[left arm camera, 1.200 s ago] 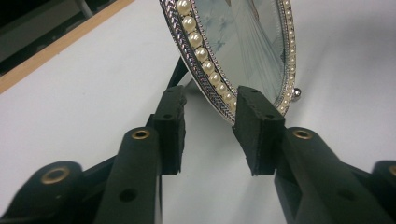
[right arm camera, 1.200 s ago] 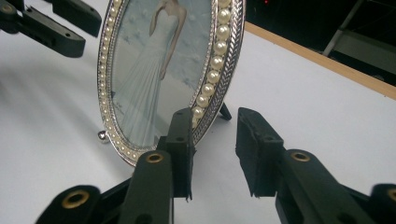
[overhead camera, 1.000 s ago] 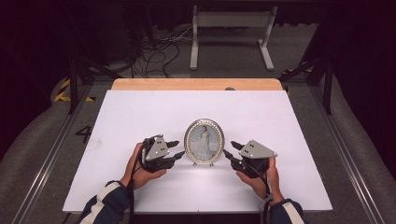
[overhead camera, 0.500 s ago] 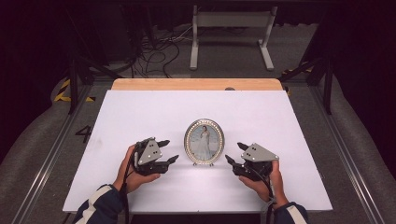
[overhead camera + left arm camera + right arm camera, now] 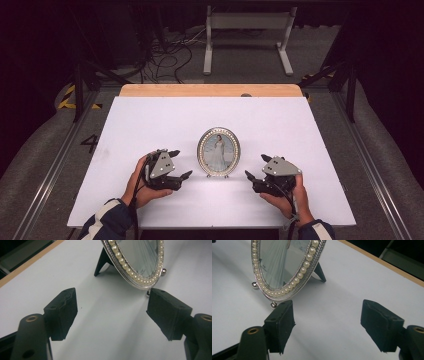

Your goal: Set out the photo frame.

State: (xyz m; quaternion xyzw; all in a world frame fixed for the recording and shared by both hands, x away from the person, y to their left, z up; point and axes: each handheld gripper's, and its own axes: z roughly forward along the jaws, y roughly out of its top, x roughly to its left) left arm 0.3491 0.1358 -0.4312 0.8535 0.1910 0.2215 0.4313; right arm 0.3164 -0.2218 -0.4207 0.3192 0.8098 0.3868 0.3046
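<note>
An oval picture frame (image 5: 218, 152) with a pearl-studded silver rim stands upright on the white table (image 5: 150, 120), propped on a black back leg (image 5: 102, 262). It holds a picture of a figure in a pale dress. My left gripper (image 5: 181, 163) sits to its left, open, nothing between its jaws. On the other side my right gripper (image 5: 256, 167) is open too, jaws empty. The frame's lower rim (image 5: 140, 277) shows just past the left gripper (image 5: 112, 312), and the frame (image 5: 284, 270) lies beyond the right gripper (image 5: 329, 322).
The white sheet covers a table with a wooden far edge (image 5: 210, 90). Beyond it on the dark floor are a white metal stand (image 5: 247, 35) and loose cables (image 5: 165, 50). Metal rails (image 5: 55, 160) run along both sides.
Both grippers have drawn back from the frame, toward the near edge and outward. The frame stands free between them.
</note>
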